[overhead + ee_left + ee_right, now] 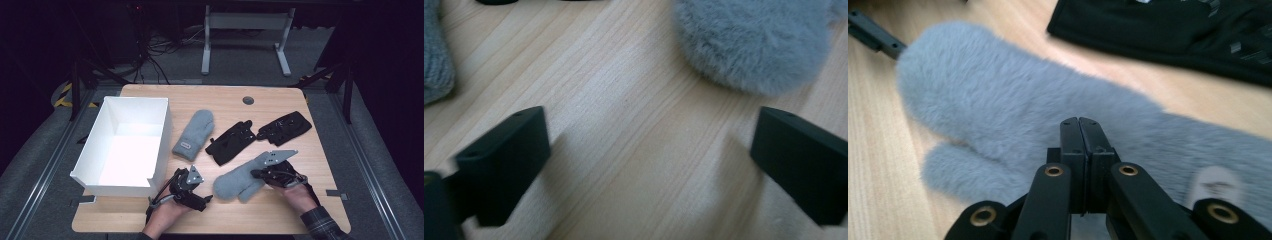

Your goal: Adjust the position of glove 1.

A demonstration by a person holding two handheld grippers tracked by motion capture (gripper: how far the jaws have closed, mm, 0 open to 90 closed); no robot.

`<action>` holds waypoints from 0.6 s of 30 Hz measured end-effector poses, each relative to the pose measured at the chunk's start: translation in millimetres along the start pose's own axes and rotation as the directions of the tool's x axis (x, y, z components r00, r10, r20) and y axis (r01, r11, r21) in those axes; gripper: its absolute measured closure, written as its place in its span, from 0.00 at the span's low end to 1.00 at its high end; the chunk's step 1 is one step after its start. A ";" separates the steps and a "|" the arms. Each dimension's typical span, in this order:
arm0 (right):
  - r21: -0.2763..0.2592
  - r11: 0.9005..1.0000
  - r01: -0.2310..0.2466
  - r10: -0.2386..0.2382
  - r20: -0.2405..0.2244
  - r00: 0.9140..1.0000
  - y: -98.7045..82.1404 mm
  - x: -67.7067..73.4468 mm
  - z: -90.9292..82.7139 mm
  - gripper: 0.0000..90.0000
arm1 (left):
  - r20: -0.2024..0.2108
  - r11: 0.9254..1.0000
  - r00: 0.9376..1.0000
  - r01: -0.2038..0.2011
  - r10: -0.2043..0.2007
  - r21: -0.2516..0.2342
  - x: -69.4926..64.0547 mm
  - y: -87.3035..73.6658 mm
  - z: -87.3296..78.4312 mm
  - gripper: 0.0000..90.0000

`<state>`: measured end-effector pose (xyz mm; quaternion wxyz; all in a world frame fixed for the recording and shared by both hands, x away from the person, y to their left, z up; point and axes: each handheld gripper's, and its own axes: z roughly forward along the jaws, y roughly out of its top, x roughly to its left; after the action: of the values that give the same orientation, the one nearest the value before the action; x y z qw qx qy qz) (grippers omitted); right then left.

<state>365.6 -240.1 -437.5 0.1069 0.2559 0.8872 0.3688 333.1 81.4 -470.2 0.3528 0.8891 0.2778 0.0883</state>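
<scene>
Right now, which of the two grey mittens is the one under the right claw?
The fluffy grey fur mitten at the table's near edge, where the shut right claw sits on it. The ribbed grey knitted mitten lies apart, beside the white box.

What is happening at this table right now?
A person works with two hand-held grippers at a wooden table. The right gripper, jaws shut, is on the fluffy grey mitten near the front edge; whether it pinches the fabric is not clear. The left gripper is open above bare wood beside that mitten's tip. Another grey mitten and two black gloves lie further back, next to a white box.
</scene>
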 end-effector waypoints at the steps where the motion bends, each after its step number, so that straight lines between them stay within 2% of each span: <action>1: -0.005 1.000 0.002 -0.002 0.010 1.000 0.6 -2.0 -3.4 1.00 | 0.009 1.000 1.000 0.007 -0.007 -0.001 0.0 0.4 -1.5 0.26; 3: -0.022 1.000 -0.003 0.004 0.028 1.000 1.1 -6.5 -9.6 1.00 | 0.013 1.000 1.000 0.010 -0.010 -0.005 -1.4 1.6 -5.0 0.39; 4: -0.032 0.999 -0.009 0.010 0.037 0.999 1.2 -9.8 -13.2 1.00 | 0.030 1.000 1.000 0.008 -0.007 -0.017 -3.4 3.0 -8.1 0.39; 5: -0.040 0.999 -0.014 0.016 0.053 0.998 1.2 -14.4 -17.8 1.00 | 0.034 1.000 0.999 0.005 -0.004 -0.029 -5.2 4.6 -11.2 0.44; 8: -0.060 0.998 -0.036 0.042 0.087 0.995 0.1 -26.9 -27.4 1.00 | 0.081 0.998 0.997 -0.005 0.010 -0.062 -12.6 11.5 -19.5 0.66; 9: -0.065 0.997 -0.043 0.049 0.106 0.993 -0.4 -32.5 -31.1 1.00 | 0.093 0.998 0.996 -0.006 0.012 -0.067 -14.7 13.2 -20.6 0.76; 11: -0.072 0.996 -0.054 0.063 0.125 0.990 -0.8 -40.7 -34.9 1.00 | 0.128 0.997 0.991 -0.016 0.025 -0.074 -20.3 17.5 -21.3 0.86; 13: -0.077 0.994 -0.074 0.084 0.143 0.986 -1.4 -51.0 -36.6 1.00 | 0.147 0.998 0.988 -0.026 0.035 -0.064 -26.0 21.3 -18.2 0.94; 15: -0.066 0.994 -0.091 0.100 0.155 0.983 -3.9 -59.8 -33.5 1.00 | 0.167 0.999 0.985 -0.034 0.040 -0.035 -30.6 25.1 -10.8 0.98; 18: -0.039 0.993 -0.108 0.113 0.159 0.981 -8.8 -67.8 -26.3 1.00 | 0.174 0.999 0.983 -0.053 0.055 -0.012 -32.8 27.2 -2.4 0.98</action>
<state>409.8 -297.2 -425.1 0.1613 0.3320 0.8545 0.3655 316.8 48.3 -448.7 0.3764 0.8994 0.2214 0.0209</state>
